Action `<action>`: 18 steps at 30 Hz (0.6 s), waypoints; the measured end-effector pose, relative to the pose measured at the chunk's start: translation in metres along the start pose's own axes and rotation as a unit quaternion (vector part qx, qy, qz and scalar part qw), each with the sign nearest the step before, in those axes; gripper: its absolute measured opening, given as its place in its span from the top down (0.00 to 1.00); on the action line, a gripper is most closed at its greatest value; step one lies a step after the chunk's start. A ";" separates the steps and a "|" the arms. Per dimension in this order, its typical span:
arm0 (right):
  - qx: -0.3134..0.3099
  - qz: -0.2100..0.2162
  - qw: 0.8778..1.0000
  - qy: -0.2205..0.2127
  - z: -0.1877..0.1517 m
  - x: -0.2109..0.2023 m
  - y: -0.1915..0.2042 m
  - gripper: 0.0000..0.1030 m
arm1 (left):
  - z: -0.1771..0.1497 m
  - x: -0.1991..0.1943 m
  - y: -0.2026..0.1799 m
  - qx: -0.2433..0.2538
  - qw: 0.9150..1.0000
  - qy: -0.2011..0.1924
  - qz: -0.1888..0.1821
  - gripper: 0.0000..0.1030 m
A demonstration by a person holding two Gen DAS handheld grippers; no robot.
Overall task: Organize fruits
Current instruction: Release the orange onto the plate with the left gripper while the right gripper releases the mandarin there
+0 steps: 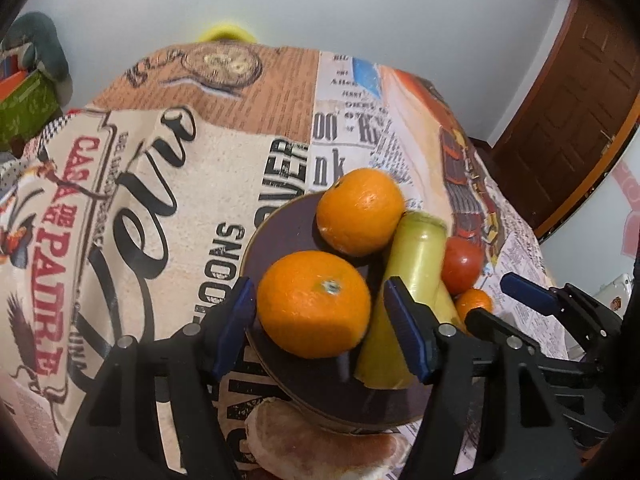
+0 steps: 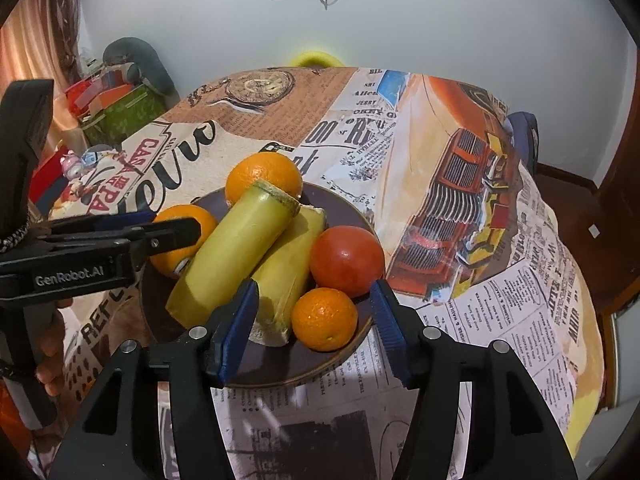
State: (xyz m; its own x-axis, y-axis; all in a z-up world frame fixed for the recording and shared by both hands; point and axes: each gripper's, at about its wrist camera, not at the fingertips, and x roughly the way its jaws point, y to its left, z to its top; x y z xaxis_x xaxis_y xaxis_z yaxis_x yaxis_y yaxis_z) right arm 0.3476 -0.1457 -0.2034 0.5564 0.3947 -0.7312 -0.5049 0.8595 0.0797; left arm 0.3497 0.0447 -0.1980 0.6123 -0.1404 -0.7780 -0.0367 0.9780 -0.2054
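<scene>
Grippers first: my left gripper [image 1: 320,320] stands partly open, its blue pads on either side of the near orange [image 1: 314,304]. I see a narrow gap at the left pad, and I cannot tell whether the right pad touches the fruit, so I read no grip. My right gripper [image 2: 314,322] is also partly open, with the small orange [image 2: 325,319] sitting between its pads. Gaps show on both sides, so nothing is held.

All fruit lies on the dark plate [image 2: 344,208], which I take as the landmark. The near orange rests at the plate's left edge as the left wrist view shows it. A second orange [image 1: 360,211] sits at the plate's far rim. Two pale yellow-green stalk pieces [image 2: 240,248] lie across the plate's middle, one stacked partly on the other. A red tomato [image 2: 347,261] sits at the plate's right side, touching the small orange at the plate's near right rim.

The plate stands on a tablecloth [image 2: 460,208] printed with newsprint and a red truck. A piece of bread [image 1: 320,440] lies just beside the plate's near edge in the left wrist view.
</scene>
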 end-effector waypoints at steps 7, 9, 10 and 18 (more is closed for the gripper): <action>-0.003 -0.003 1.000 -0.017 0.000 -0.022 0.005 0.47 | -0.007 -0.037 -0.009 0.027 0.999 -0.028 0.012 0.33; -0.001 -0.003 1.000 -0.022 -0.001 -0.029 0.006 0.47 | -0.011 -0.048 -0.009 0.027 0.999 -0.033 0.011 0.33; -0.001 -0.002 1.000 -0.025 -0.001 -0.033 0.007 0.47 | -0.014 -0.054 -0.009 0.027 0.999 -0.034 0.011 0.33; -0.007 0.000 0.999 -0.040 -0.008 -0.061 0.019 0.47 | -0.039 -0.092 -0.007 0.035 0.998 -0.040 0.024 0.32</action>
State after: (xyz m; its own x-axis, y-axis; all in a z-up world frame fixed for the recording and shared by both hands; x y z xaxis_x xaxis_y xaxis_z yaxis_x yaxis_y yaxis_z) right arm 0.2982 -0.1560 -0.1626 0.6073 0.4193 -0.6748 -0.5137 0.8552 0.0691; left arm 0.2634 0.0445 -0.1480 0.6725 -0.0836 -0.7354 -0.0140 0.9920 -0.1255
